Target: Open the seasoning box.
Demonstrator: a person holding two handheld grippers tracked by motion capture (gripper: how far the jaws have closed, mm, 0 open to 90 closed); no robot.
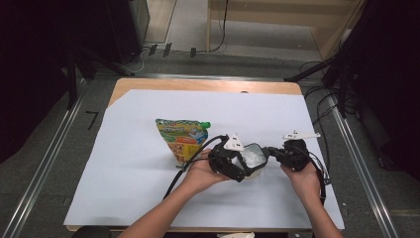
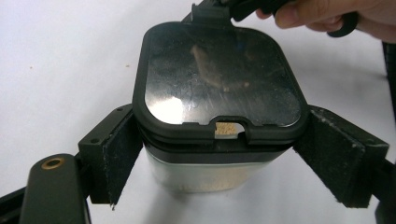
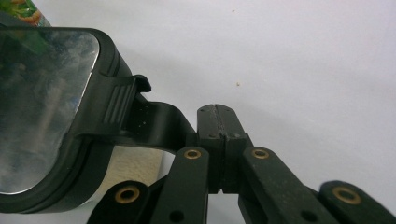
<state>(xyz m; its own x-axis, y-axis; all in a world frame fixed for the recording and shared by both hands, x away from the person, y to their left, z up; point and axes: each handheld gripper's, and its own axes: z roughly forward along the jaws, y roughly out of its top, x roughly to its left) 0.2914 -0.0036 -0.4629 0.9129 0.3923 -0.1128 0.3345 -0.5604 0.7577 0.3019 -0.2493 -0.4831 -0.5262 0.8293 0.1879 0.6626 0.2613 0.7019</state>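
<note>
A wooden worktop is lying under a large white sheet that is covering nearly all of it, with a strip of wood showing along the far edge.

On the sheet, left of centre, a colourful snack pouch with a green cap is lying flat, close to the left hand.

Near the front middle of the sheet, between the two hands, a clear container with a black-rimmed lid is standing on the sheet. Pale grainy contents are showing through its wall and through a small notch at the lid's near edge. In the right claw view, a black ribbed tab is sticking out from the lid's side.

The left claw is standing spread, its padded jaws flanking the container on both sides just below the lid; whether the pads are pressing on the wall I cannot tell.

The right claw, held in the right hand, is sitting with its jaws pressed together, just beside the tab at the container's right side, with nothing seen between them.
</note>
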